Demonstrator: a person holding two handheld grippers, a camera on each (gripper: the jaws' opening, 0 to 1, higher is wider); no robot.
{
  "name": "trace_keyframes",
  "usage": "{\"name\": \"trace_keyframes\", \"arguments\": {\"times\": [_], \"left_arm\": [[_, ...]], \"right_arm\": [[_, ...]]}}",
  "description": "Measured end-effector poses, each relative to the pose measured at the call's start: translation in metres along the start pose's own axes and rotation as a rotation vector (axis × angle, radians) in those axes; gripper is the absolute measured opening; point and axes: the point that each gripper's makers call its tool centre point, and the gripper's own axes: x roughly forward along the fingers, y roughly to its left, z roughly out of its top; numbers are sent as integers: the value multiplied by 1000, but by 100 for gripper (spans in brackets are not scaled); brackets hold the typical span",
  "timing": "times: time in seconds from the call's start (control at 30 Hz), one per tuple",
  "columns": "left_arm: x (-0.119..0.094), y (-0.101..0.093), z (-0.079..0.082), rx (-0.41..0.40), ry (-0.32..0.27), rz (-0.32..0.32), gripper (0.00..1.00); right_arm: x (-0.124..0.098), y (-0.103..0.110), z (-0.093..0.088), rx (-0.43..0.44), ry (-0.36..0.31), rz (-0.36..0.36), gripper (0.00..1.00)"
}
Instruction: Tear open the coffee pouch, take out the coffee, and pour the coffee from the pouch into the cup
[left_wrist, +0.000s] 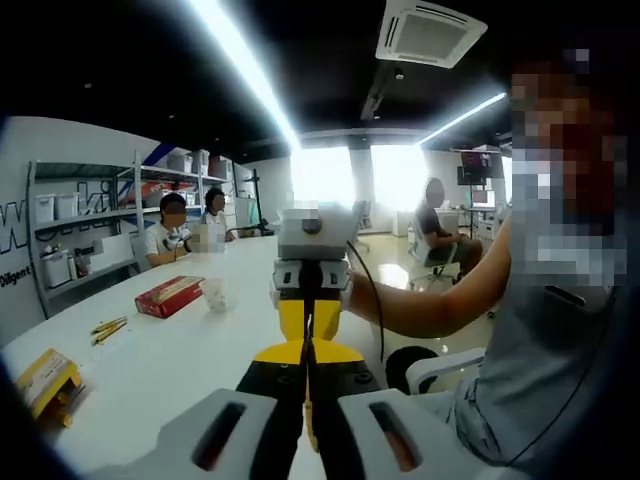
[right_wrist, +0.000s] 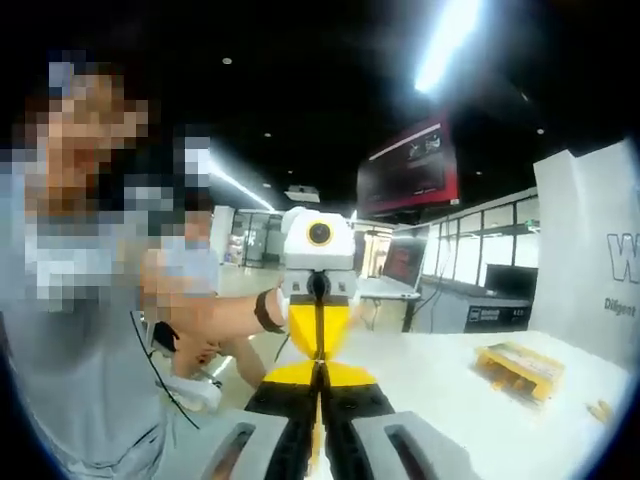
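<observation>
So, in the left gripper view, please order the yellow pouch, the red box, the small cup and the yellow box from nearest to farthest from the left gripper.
1. yellow pouch, pinched in the left gripper
2. yellow box, low left on the table
3. small cup and red box, farther back on the left; too close to call

A red box (left_wrist: 169, 295) and cup (left_wrist: 213, 293) stand mid-table (left_wrist: 150, 370); bare tabletop lies around them.

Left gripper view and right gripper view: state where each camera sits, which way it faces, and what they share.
Left gripper view: rides the left hand-held gripper, facing the right hand-held gripper, white table, red box, cup; forearm shows.
Right gripper view: rides the right hand-held gripper, facing the left one, yellow box; forearm shows.
Shared: yellow pouch, pinched between both.
</observation>
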Motion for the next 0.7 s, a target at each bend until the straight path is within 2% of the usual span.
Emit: {"name": "trace_keyframes", "arguments": {"times": [0.03, 0.1, 0.17, 0.23, 0.37, 0.47, 0.5, 0.6, 0.7], "left_arm": [[1, 2, 0, 25, -7, 5, 3], [2, 3, -3, 91, 19, 6, 4], [3, 0, -10, 87, 85, -17, 4], [3, 0, -9, 98, 117, -36, 4], [4, 2, -16, 141, 239, -56, 4], [5, 2, -22, 208, 341, -66, 4], [5, 3, -22, 225, 358, -64, 4], [7, 3, -18, 269, 354, -65, 2], [7, 2, -18, 218, 371, -43, 2]], "right_arm": [[-1, -1, 0, 5, 3, -5, 2], [-1, -4, -4, 15, 23, -9, 2], [0, -3, -8, 16, 51, 2, 2], [1, -4, -8, 20, 69, 6, 2], [4, -4, -13, 21, 120, 3, 1], [6, -3, -18, 10, 169, -2, 1], [6, -3, -18, 10, 173, -5, 1], [2, -6, -15, 32, 155, -17, 1], [2, -3, -14, 46, 144, -6, 1]]}}
